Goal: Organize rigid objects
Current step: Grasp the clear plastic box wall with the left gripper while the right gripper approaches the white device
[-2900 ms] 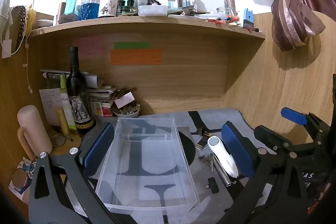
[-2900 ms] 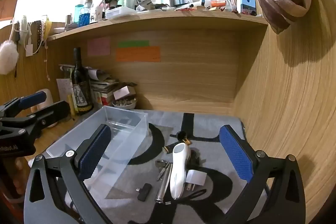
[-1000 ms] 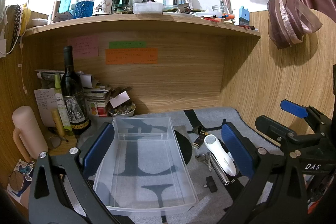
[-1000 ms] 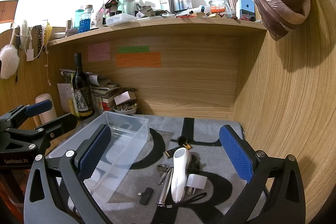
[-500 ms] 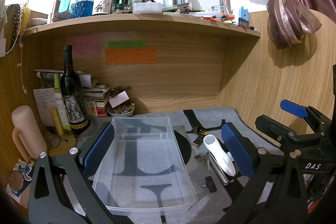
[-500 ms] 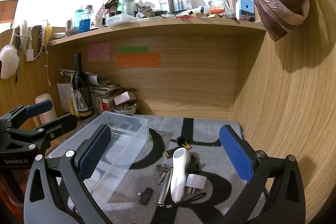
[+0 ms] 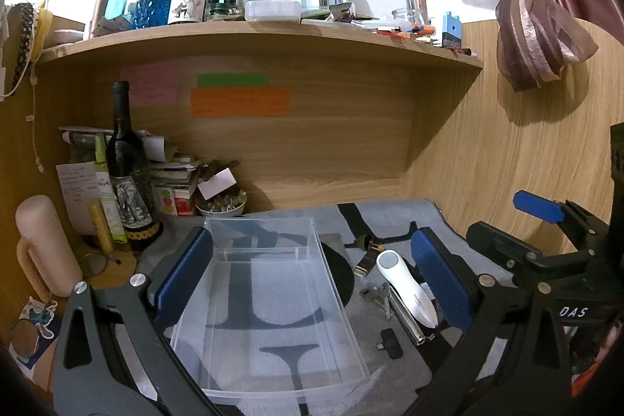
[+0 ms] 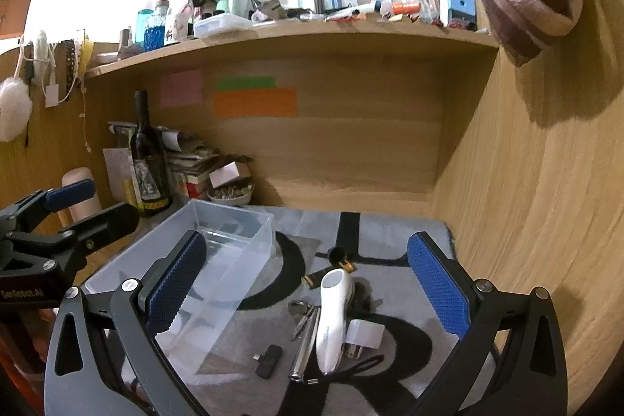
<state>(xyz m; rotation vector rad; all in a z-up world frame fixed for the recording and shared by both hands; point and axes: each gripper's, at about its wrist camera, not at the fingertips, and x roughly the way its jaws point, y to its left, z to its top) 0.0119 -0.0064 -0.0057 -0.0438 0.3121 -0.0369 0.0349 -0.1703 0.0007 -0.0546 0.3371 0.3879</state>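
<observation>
Landmark: clear plastic bin (image 7: 269,299), empty, on the grey patterned mat (image 8: 390,232).

Largest loose item: white handheld device (image 8: 331,314), lying lengthwise just right of the bin. Judged a smooth, hard, light shell, likely slippery; best taken across the narrower mid-body, pads on the long sides.

Beside it, on the bin side: silver metal cylinder (image 8: 306,347), touching or nearly so. Stiff, and would roll if nudged.

White plug adapter (image 8: 364,336) on the device's far side from the bin; boxy, easy flats.

Keys (image 7: 376,295) between bin and device.

Small black dongle (image 8: 269,359) near the bin's front right corner; smallest, low profile.

Left gripper (image 7: 308,283): jaws wide, empty, straddling the bin.
Right gripper (image 8: 308,291): jaws wide, empty, above the loose items.
</observation>
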